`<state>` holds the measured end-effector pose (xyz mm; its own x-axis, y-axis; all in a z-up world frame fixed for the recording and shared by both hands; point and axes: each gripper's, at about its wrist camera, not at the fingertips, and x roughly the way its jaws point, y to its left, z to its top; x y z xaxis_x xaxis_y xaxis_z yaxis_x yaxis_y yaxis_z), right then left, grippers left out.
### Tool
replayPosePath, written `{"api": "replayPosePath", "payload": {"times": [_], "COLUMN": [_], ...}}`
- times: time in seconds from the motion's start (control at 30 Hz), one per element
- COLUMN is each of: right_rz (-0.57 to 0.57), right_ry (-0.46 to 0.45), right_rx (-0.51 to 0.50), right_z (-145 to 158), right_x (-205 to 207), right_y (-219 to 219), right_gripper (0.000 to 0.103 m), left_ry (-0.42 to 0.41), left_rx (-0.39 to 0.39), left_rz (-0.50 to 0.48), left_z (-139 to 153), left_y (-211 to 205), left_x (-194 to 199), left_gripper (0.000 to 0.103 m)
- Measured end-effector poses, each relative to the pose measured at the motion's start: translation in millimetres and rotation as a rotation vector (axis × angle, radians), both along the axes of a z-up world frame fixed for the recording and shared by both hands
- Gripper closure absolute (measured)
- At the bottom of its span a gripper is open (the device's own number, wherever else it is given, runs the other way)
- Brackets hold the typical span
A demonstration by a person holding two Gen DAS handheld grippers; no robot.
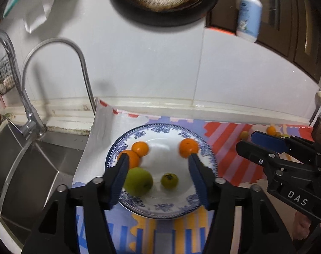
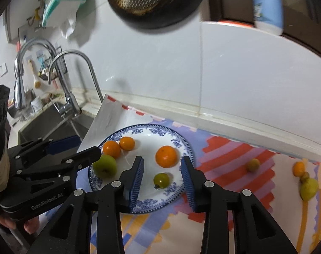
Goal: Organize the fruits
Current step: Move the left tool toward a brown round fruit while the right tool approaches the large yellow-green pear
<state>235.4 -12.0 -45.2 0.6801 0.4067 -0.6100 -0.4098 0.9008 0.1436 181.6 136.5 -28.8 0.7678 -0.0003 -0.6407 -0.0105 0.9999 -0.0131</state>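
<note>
now both grippers, left gripper (image 1: 158,163) and right gripper (image 2: 162,167), hang empty over plate (image 2: 177,192).

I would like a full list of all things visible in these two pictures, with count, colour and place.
round porcelain plate: one, white with blue pattern, on the mat
oranges: three, on the plate
green fruits: two, large and small, on the plate
loose fruits: about four, orange and yellow-green, on the mat at right
patterned mat: one, red, lilac, blue
steel taps: two, at the sink
dark pan: one, on the wall
bottle: one, white-blue
left claw: open, empty
right claw: open, empty
</note>
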Motion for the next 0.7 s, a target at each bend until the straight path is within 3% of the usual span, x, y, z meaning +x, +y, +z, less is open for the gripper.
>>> {"api": "replayPosePath", "payload": {"times": [0.2, 0.4, 0.7], "right_rz": [-0.077, -0.158, -0.289], "right_ry": [-0.032, -0.070, -0.076], "right_rx": [0.032, 0.040, 0.037], "right_z": [16.2, 30.2, 32.7], "right_x": [-22.3, -42.3, -63.0], "right_y": [-34.3, -69.1, -121.0], "right_gripper": [0.059, 0.050, 0.046], "left_ry": [-0.053, -0.086, -0.131], "left_rx": [0.014, 0.014, 0.041], "left_rz": [0.012, -0.009, -0.065], "left_z": [17.6, 28.5, 36.2], "left_y": [-25.8, -52.0, -92.3], "left_x": [-20.8, -33.2, -43.7], "left_gripper": [0.029, 0.025, 0.018]}}
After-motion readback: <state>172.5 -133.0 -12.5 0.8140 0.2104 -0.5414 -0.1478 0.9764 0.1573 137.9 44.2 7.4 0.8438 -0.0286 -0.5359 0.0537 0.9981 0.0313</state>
